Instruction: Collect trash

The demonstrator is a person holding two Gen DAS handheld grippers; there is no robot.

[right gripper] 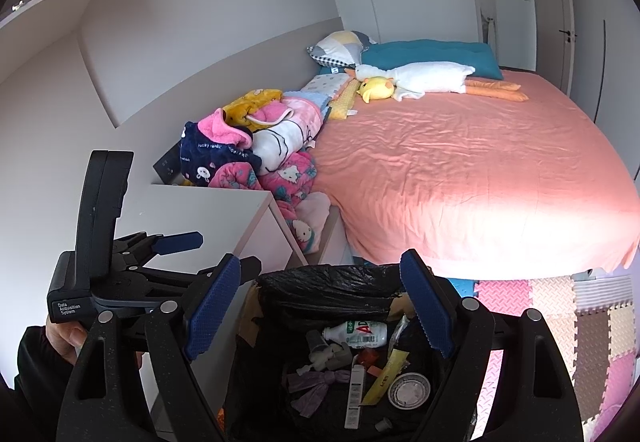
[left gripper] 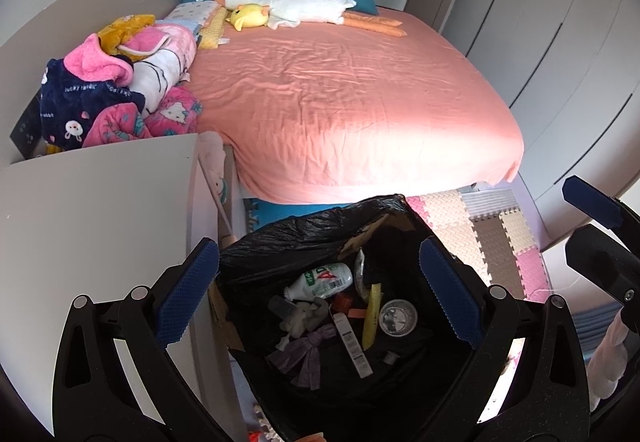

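A bin lined with a black bag (left gripper: 304,238) stands on the floor at the foot of the bed; it also shows in the right wrist view (right gripper: 328,292). Inside lie a white bottle (left gripper: 322,280), a yellow wrapper (left gripper: 372,314), a round metal lid (left gripper: 398,318), a purple cloth scrap (left gripper: 304,352) and a white strip (left gripper: 352,344). My left gripper (left gripper: 320,290) is open and empty above the bin. My right gripper (right gripper: 320,306) is open and empty above the bin too. The left gripper's fingers (right gripper: 180,242) show at the left of the right wrist view.
A white bedside cabinet (left gripper: 92,210) stands left of the bin. The bed with a pink sheet (left gripper: 340,98) lies behind, with plush toys (left gripper: 288,8) and a pile of clothes (left gripper: 120,82). Foam floor mats (left gripper: 492,238) lie at the right. Wardrobe doors (left gripper: 560,42) line the right side.
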